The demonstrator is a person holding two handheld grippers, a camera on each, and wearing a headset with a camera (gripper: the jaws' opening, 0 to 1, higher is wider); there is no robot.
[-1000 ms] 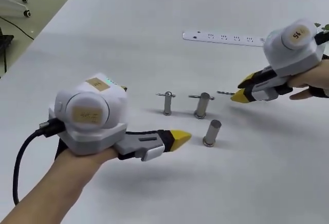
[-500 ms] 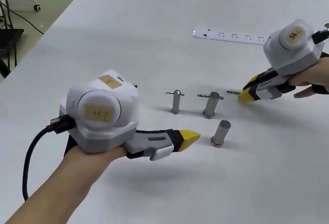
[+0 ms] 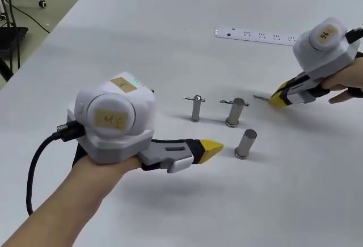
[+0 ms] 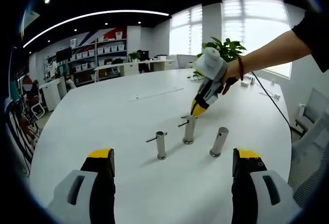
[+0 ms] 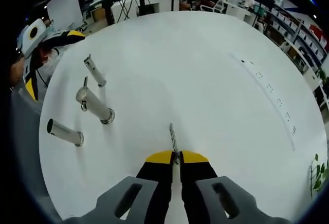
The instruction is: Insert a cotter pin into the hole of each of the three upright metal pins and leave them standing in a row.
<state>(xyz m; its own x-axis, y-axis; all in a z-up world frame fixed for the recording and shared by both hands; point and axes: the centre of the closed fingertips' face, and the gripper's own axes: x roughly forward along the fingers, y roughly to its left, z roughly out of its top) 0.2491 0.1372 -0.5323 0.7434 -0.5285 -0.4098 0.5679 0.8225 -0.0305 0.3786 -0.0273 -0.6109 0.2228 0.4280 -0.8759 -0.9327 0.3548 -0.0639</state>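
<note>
While my left gripper (image 4: pixel 175 154) gapes, my right gripper (image 5: pixel 176 157) clamps by its tail a thin silver cotter pin (image 5: pixel 173 137), light, stiff, probably slippery.

white table (image 3: pixel 170 20) | bright windows (image 4: pixel 257 23) | wall shelves (image 4: pixel 95 54) | ceiling light strip (image 4: pixel 103 14)

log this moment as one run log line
left gripper: open | right gripper: shut on cotter pin | left pin: fitted | middle pin: fitted | near pin: bare
</note>
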